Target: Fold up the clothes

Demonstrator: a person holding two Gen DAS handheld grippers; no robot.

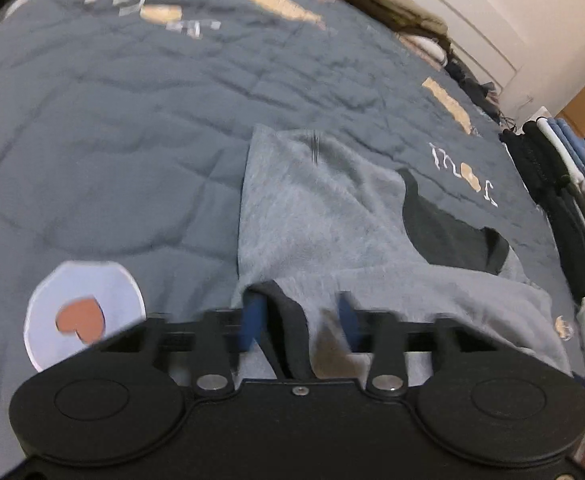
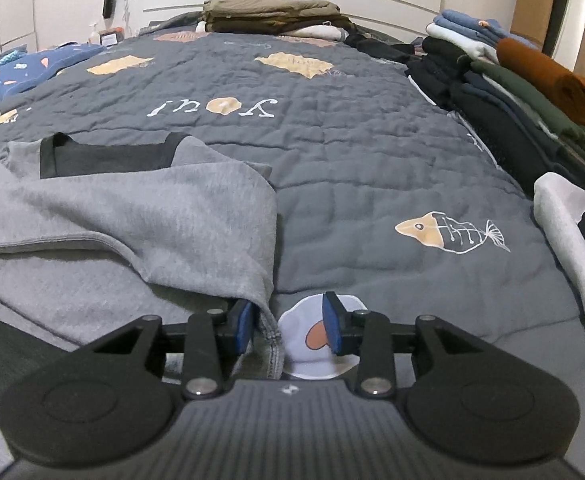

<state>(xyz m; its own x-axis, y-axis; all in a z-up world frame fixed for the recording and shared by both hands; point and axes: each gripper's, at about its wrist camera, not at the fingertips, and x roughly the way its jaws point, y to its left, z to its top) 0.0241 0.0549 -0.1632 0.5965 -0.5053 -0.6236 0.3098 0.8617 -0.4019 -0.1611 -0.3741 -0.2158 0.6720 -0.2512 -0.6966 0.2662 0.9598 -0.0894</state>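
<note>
A grey sweatshirt [image 1: 312, 220] with dark trim [image 1: 440, 232] lies partly folded on the grey quilt [image 1: 112, 120]. My left gripper [image 1: 300, 316] stands partly open at the garment's near edge. A dark ribbed band of the sweatshirt runs between its blue pads [image 1: 250, 320], and the pads do not pinch it. In the right wrist view the sweatshirt [image 2: 132, 216] has a fold lying over itself, with its dark neckline [image 2: 104, 160] behind. My right gripper [image 2: 288, 328] is open at the fold's right corner, and the stitched hem [image 2: 272, 340] hangs just inside its left pad [image 2: 244, 328].
Folded clothes are stacked along the bed's right side [image 2: 532, 92] [image 1: 564, 200]. An olive pile [image 2: 272, 12] sits at the headboard. A pale garment [image 2: 564, 220] lies at the right edge, a blue pillow [image 2: 32, 68] at far left. A white heart patch [image 2: 312, 360] marks the quilt.
</note>
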